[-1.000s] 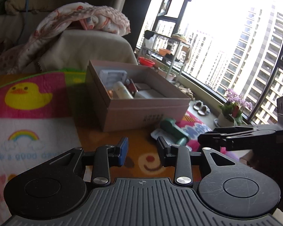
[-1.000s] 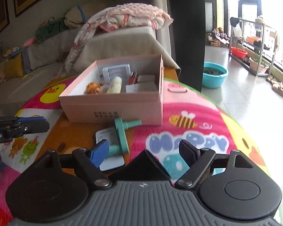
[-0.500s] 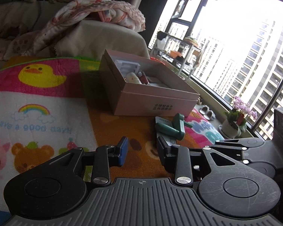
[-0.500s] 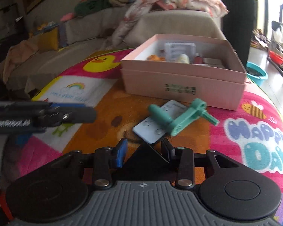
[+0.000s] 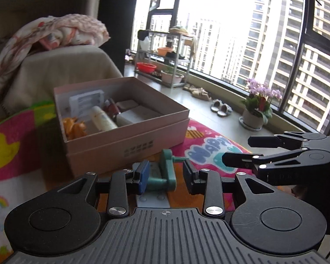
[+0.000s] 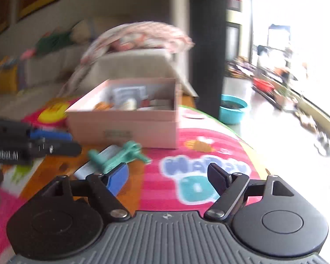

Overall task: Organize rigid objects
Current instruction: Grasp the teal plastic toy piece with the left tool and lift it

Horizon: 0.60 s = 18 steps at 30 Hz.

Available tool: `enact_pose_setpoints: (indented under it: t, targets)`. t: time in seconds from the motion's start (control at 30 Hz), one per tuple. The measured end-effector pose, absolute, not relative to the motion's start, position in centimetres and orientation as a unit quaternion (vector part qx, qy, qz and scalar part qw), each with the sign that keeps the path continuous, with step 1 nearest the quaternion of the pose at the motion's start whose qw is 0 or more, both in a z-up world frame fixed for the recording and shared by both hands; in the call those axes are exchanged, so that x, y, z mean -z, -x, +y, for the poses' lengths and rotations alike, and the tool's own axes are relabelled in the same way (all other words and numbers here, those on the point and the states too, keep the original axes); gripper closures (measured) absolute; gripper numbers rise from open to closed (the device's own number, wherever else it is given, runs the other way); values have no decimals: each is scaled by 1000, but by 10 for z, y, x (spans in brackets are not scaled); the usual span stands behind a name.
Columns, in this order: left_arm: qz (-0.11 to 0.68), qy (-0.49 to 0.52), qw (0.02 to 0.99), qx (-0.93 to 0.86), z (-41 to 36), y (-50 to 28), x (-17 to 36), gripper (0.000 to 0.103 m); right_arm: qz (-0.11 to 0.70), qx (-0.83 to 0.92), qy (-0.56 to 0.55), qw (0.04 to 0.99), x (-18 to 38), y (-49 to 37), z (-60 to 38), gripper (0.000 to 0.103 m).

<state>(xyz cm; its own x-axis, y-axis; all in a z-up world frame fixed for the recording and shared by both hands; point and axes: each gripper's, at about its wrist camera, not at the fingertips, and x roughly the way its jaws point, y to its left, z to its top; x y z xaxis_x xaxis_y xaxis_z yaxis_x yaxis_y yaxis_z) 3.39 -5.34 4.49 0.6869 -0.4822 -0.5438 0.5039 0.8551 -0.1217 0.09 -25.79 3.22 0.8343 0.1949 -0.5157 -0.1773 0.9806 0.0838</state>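
While on mat | green handle (image 5: 165, 173) lies ahead of left tool (image 5: 165, 177)

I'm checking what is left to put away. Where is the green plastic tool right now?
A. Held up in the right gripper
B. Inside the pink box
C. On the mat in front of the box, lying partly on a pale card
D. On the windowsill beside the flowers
C: the green tool lies on the mat just in front of the box, partly on a pale card, and no gripper holds it.
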Motion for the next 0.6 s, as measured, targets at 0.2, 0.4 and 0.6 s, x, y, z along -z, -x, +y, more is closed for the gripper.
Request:
enact_pose_setpoints:
  t: [0.2,0.4,0.6]
  targets:
    - [340,-65,902,258,-103,-78,-23,66,302,-47,-138,942,-11,-20,-301,22]
    - [346,-98,892,273,-121,-79,-13,59,305,-51,-186,933,-4,-19,-316,22]
    - [350,-156,862,331,-122,-64,-9,54,317,-41,-209,924,2,-22,-321,22]
